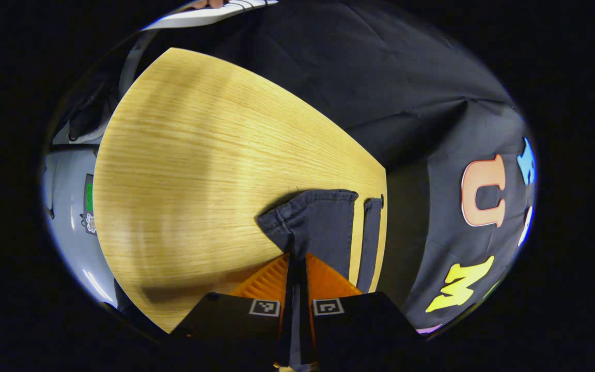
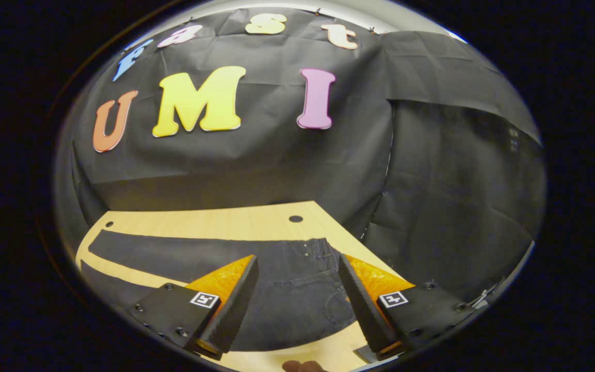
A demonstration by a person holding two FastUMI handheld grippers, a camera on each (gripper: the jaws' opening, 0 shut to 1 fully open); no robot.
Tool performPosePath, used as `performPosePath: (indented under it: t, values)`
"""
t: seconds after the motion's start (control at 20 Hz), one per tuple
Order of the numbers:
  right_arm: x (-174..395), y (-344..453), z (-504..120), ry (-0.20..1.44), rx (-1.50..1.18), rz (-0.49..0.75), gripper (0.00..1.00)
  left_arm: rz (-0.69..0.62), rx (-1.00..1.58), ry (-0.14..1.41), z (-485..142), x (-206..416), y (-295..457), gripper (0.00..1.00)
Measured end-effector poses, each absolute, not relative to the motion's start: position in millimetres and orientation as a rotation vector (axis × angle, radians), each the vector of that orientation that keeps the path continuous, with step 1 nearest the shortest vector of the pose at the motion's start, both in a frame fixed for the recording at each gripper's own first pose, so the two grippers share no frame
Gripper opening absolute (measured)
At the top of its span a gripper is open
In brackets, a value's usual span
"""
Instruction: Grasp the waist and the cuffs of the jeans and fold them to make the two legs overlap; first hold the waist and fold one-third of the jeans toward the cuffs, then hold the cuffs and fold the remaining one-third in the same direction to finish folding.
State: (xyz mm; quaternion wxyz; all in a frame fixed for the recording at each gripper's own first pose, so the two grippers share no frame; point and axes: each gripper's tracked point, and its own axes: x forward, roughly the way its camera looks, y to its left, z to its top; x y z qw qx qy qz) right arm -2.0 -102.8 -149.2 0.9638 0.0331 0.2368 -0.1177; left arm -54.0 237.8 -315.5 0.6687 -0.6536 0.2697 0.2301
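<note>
Dark jeans (image 2: 287,289) lie flat on the wooden table (image 2: 225,219), with the waist (image 2: 315,248) to the right and the two legs running left, a strip of table between them. My right gripper (image 2: 297,258) hovers open over the seat, one finger on each side and nothing between them. In the left gripper view, my left gripper (image 1: 296,258) is shut on the cuff (image 1: 310,219) of one leg, whose hem stands up a little off the table. The other leg's cuff (image 1: 372,240) lies flat beside it, near the table's edge.
A broad stretch of bare wooden table (image 1: 199,170) lies beyond the cuffs. A small round hole (image 2: 295,218) sits in the table behind the waist. Grey floor (image 1: 65,201) shows past the table's left edge. The black cloth wall (image 2: 277,155) stands close behind the table.
</note>
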Motion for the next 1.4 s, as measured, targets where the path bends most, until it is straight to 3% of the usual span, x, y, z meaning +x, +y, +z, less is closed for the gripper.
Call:
performPosePath:
  t: [0.2,0.35,0.6,0.7,0.75,0.8,1.05,1.1,1.3,1.35,1.4]
  values:
    - [-25.4,-109.5,-223.2,0.838,0.395,-0.238,0.96,0.513,-1.452,0.628,-314.9,-54.4,238.6,0.03]
    - [-41.9,-140.9,-259.3,0.985,0.675,-0.380,0.99,0.509,-1.485,0.617,-314.4,-54.3,238.5,0.03]
    - [-60.0,-170.6,-299.9,1.076,0.879,-0.503,0.99,0.513,-1.485,0.619,-314.5,-53.7,239.0,0.03]
    - [-53.3,-171.9,-311.8,1.081,0.937,-0.515,1.00,0.518,-1.489,0.620,-314.8,-54.0,238.9,0.03]
    - [-48.7,-169.6,-318.1,1.089,0.959,-0.511,0.92,0.520,-1.491,0.622,-314.7,-53.8,239.0,0.03]
    - [-44.6,-170.0,-319.0,1.087,0.963,-0.510,0.98,0.520,-1.491,0.625,-314.7,-54.3,238.9,0.03]
    - [-15.3,-172.8,-325.6,1.067,0.934,-0.473,0.87,0.521,-1.496,0.626,-315.0,-53.6,239.0,0.03]
    - [-16.6,-175.2,-329.5,1.080,0.916,-0.474,0.82,0.521,-1.495,0.627,-314.7,-53.9,238.9,0.03]
    - [-23.3,-184.0,-336.3,1.045,0.984,-0.487,0.13,0.522,-1.499,0.626,-315.1,-53.8,239.2,0.03]
    - [-19.9,-185.8,-336.3,1.023,1.011,-0.493,0.01,0.523,-1.501,0.626,-314.8,-53.8,239.3,0.03]
    - [-19.5,-182.2,-337.6,1.024,1.015,-0.486,0.01,0.522,-1.503,0.628,-314.6,-53.6,239.2,0.03]
